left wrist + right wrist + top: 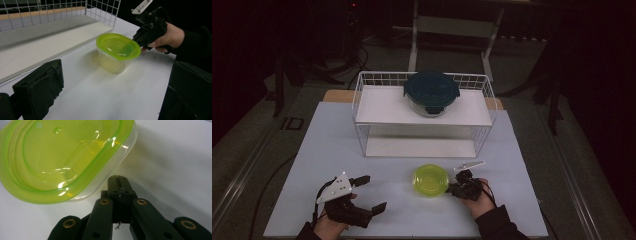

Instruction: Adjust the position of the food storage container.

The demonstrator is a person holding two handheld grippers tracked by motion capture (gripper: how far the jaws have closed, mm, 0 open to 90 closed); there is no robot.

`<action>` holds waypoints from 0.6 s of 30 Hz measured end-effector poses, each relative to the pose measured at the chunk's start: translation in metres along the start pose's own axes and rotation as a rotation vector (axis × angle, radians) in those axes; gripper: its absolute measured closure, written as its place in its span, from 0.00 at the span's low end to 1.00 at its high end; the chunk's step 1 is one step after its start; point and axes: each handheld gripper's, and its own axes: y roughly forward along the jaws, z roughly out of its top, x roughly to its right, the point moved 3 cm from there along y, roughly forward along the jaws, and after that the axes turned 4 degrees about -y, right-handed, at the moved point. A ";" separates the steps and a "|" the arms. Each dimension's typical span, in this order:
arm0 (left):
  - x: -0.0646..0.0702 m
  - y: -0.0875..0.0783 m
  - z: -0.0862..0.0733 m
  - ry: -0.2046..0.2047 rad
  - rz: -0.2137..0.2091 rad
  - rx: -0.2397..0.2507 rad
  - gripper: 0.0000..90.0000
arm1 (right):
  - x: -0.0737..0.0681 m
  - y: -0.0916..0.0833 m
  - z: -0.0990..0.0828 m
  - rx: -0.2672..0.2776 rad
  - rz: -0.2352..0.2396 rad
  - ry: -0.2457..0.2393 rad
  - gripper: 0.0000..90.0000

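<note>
Contact is being made at the rim of the green-lidded container (430, 180), which is sitting on the white table (337, 145) in front of the wire rack (362, 100). The right gripper (117, 180), jaws pressed together and holding nothing, is nosing in just under the lid's edge; a push there should stay low and slow to avoid tipping. The left gripper (369, 192) is resting wide apart, well aside, pointing toward the container.

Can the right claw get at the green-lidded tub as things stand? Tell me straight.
Probably yes. The right claw sits shut right beside the green-lidded tub, with nothing between them on the table; it would need to open first to grip.
</note>
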 end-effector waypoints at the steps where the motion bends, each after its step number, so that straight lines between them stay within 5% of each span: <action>1: 0.000 0.000 0.000 0.000 -0.001 0.001 0.00 | -0.001 0.001 0.001 -0.002 0.001 -0.006 1.00; 18: 0.000 0.000 0.000 0.003 -0.002 0.002 0.00 | -0.021 0.021 0.018 -0.019 0.032 -0.058 1.00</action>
